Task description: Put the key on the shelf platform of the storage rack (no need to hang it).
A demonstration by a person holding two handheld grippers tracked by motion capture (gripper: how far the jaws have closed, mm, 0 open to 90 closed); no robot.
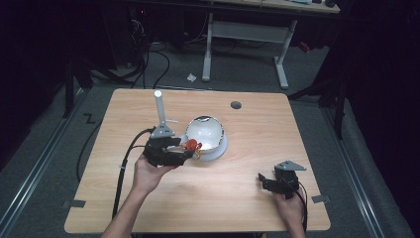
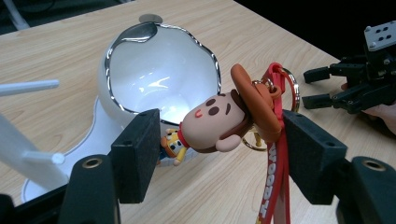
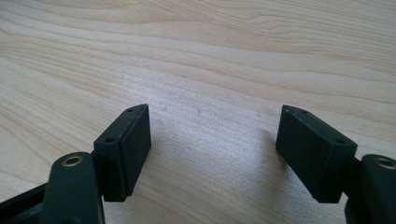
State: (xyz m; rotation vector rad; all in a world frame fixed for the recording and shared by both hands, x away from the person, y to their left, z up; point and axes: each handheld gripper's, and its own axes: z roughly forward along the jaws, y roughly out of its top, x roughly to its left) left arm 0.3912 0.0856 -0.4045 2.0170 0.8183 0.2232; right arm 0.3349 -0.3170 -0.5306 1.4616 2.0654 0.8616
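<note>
The left gripper (image 1: 184, 148) sits near the middle of the wooden table (image 1: 247, 188), just beside the white bowl (image 1: 205, 133), with its jaws spread wide. Between them, in the left gripper view, is a keychain figure (image 2: 219, 123): a round-faced cowboy character with a brown hat, a small yellow-shirted body, a red strap (image 2: 273, 186) printed with letters, and a metal key ring (image 2: 292, 88). The hat and strap lie against the right-hand jaw; the left-hand jaw stands apart from the head, though the small body is just beside it. Whether the figure is actually pinched or merely hangs against one pad cannot be determined. The strap's lower end is cut off at the frame bottom, and its lettering is only partly legible. In the high view the figure shows as a small red-orange blob at the bowl's near rim, detail too small to read. The bowl has a wavy chrome-edged rim and rests on a white base; a white stand (image 1: 159, 110) with a side peg rises just beside it, its foot hidden behind the gripper. The right gripper (image 1: 264, 181) rests well apart at the table's near right, jaws wide apart over bare wood, holding nothing.
</note>
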